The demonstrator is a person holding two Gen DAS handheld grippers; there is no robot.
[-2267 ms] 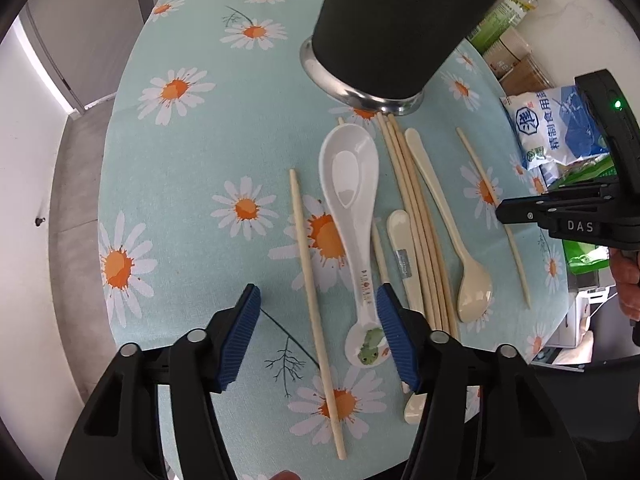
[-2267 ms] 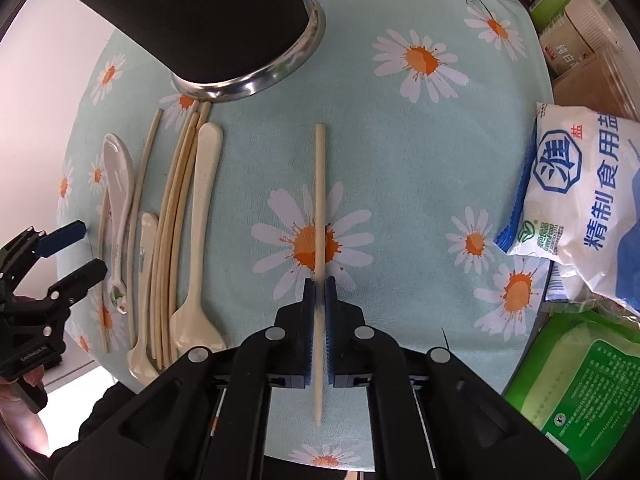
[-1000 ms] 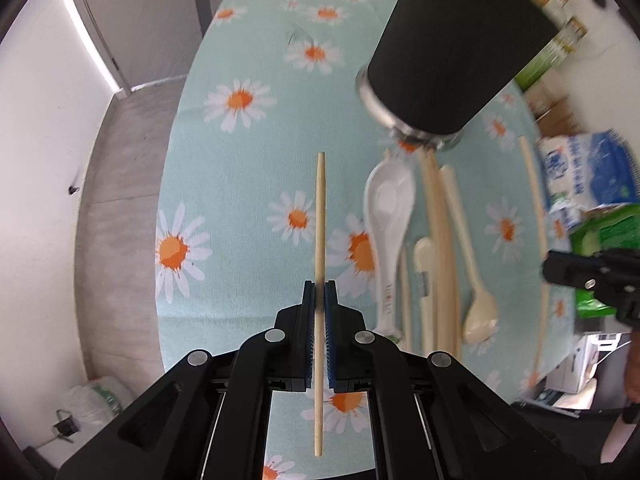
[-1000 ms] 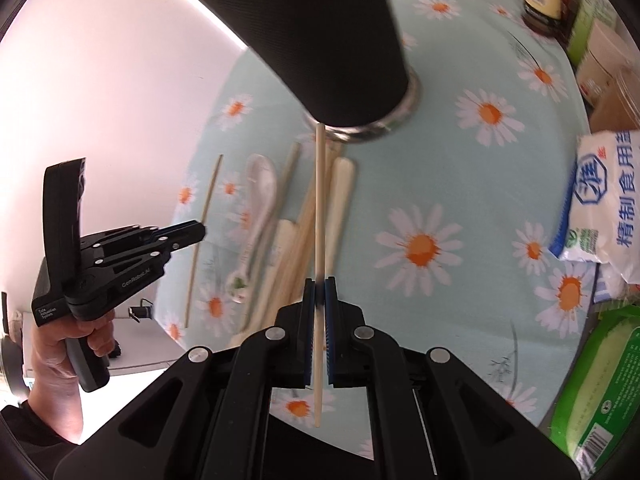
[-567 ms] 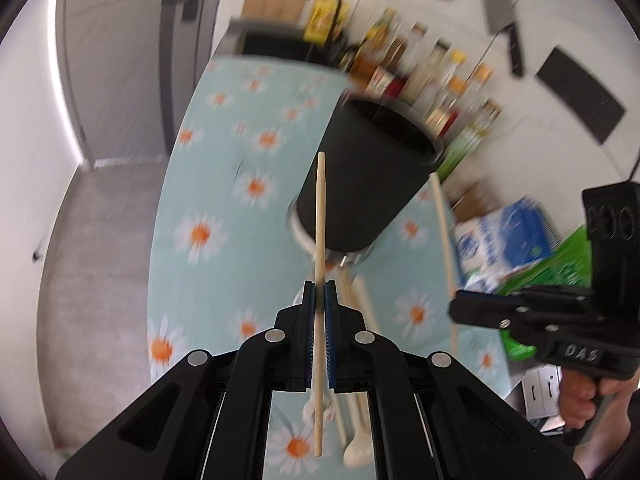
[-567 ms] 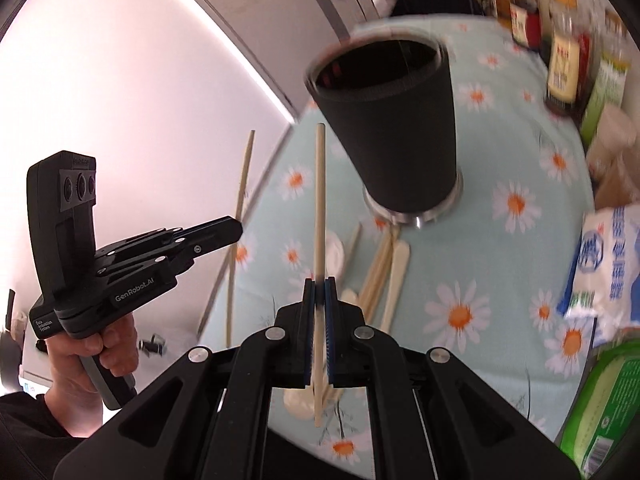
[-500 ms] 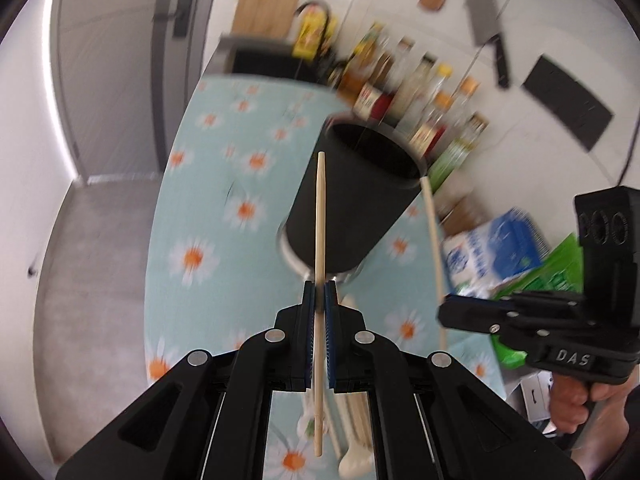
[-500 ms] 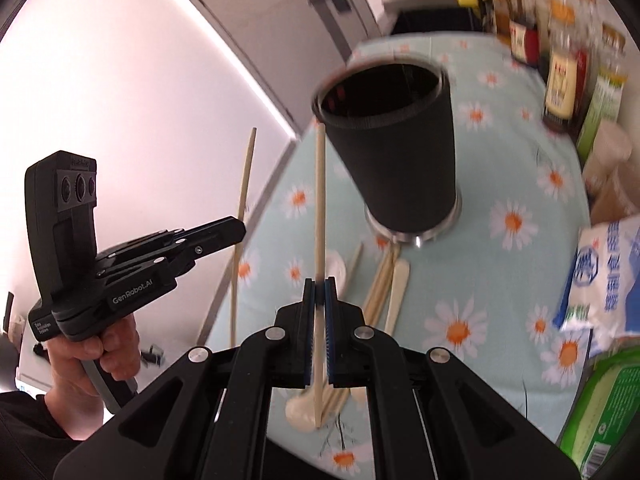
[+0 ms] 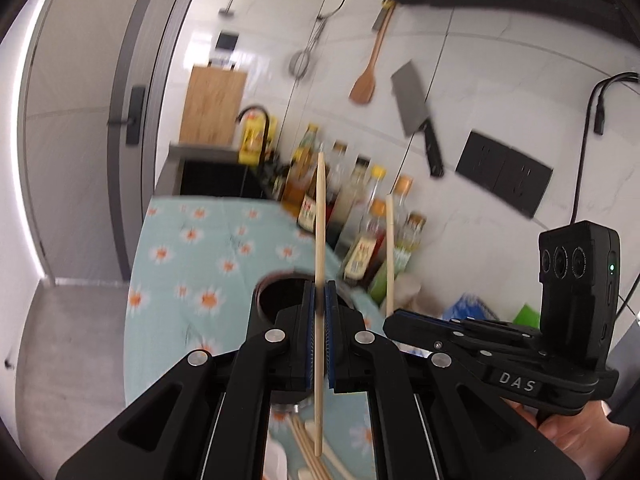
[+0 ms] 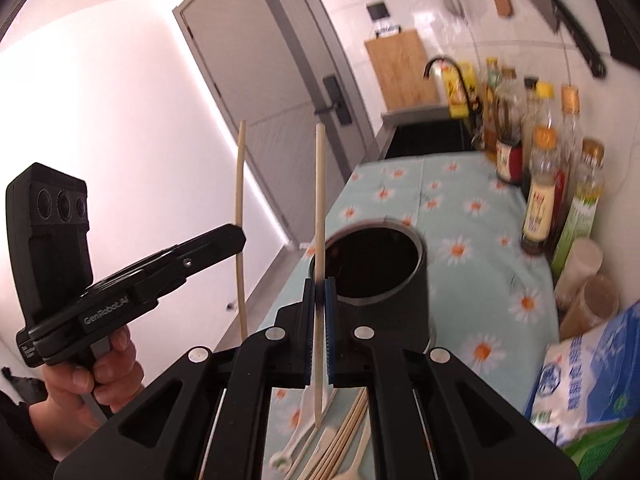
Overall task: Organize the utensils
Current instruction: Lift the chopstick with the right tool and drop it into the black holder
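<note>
The left gripper (image 9: 319,300) is clamping a pale wooden chopstick (image 9: 320,240) between its blue pads, jaws pressed all but together, and the stick's long axis is running straight from 6 to 12 o'clock in the left wrist view, one end poking up toward the bottles (image 9: 360,216) at the wall and the other hanging down below the pads over the utensils left on the cloth (image 9: 308,448). The right gripper (image 10: 319,292) is pinching a second chopstick (image 10: 320,208) the same way, jaws likewise nearly closed on it, with the stick standing upright from 6 to 12 o'clock in its own view. In the right wrist view the left gripper's chopstick is showing at about 10 o'clock, near vertical and roughly parallel to the right one, the two sticks apart and not touching. The black holder cup (image 10: 376,264) is standing open-mouthed on the daisy tablecloth (image 10: 472,280) just beyond both pairs of pads, at about 1 o'clock from the right gripper's tips. A hand (image 10: 100,364) is gripping the left gripper's handle at 8 o'clock, and spoons and more chopsticks (image 10: 332,448) are lying flat on the cloth at 6 o'clock
</note>
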